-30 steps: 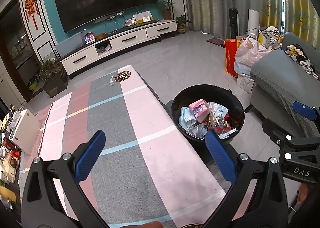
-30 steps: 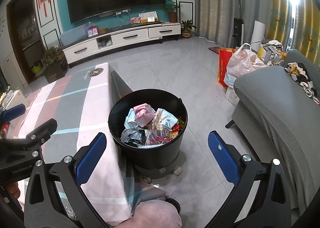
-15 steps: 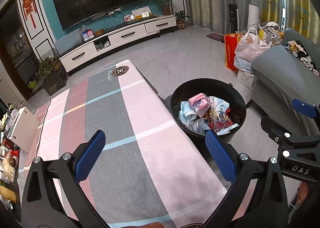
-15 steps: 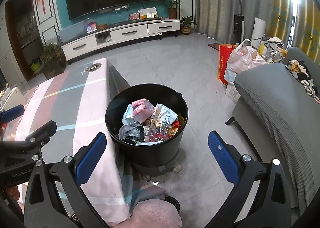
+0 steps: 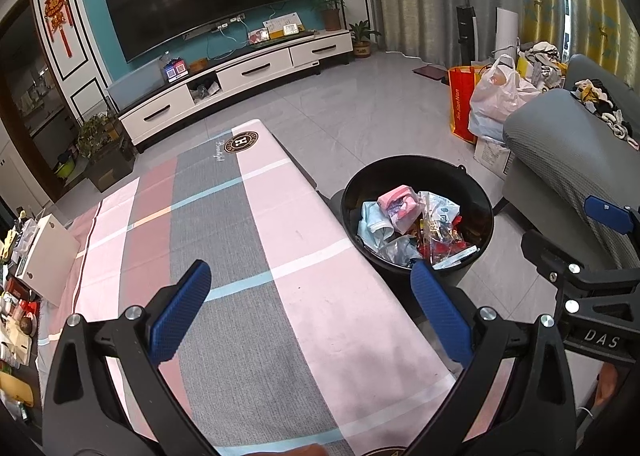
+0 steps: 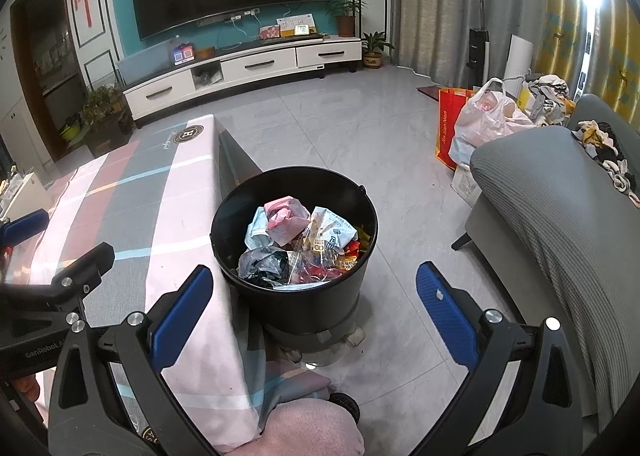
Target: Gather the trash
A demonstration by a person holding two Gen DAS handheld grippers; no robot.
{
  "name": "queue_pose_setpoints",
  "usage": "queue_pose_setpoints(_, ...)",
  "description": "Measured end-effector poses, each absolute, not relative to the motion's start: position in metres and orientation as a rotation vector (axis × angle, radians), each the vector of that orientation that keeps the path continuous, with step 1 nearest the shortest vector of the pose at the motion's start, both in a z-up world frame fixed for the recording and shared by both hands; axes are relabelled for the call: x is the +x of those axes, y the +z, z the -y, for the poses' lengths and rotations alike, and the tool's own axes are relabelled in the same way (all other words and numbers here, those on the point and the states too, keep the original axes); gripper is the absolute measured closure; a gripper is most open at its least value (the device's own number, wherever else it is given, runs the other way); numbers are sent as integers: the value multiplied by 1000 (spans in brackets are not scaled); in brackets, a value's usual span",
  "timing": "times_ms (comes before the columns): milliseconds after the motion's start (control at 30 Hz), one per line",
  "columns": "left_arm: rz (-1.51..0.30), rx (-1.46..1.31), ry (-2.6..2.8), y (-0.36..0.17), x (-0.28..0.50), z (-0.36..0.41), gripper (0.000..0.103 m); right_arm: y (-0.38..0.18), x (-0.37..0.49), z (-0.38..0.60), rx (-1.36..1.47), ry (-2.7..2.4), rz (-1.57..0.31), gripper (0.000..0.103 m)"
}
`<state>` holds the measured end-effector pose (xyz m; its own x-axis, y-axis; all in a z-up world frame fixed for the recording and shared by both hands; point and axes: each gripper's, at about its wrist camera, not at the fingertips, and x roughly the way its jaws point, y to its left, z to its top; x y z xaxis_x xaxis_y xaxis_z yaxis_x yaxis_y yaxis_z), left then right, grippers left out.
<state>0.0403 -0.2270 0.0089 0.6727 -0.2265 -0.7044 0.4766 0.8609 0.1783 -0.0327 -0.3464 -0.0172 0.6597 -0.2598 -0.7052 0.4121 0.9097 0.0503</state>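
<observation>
The table with its pink and grey striped cloth lies under and ahead of the left claw, and no loose rubbish shows on the stretch in view. The black bin stands on the floor just beside the table's edge, ahead of the right claw and slightly to its left. The trash, crumpled wrappers and plastic bags, sits piled inside it.

Collecting looks close to done, or between items. The next move calls for finding any scrap left, perhaps in the clutter off the left claw's left side, and reaching for it.

Both claws hover level, side by side, pointing forward. Each has its blue pads spread wide, with nothing between them.
</observation>
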Motion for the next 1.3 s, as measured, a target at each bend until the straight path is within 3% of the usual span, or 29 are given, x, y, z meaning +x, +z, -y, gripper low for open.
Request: queue_pose_setpoints(1300,-718,367,-392,13,43,222,3,-18,-33,345,214,-382,-760,4)
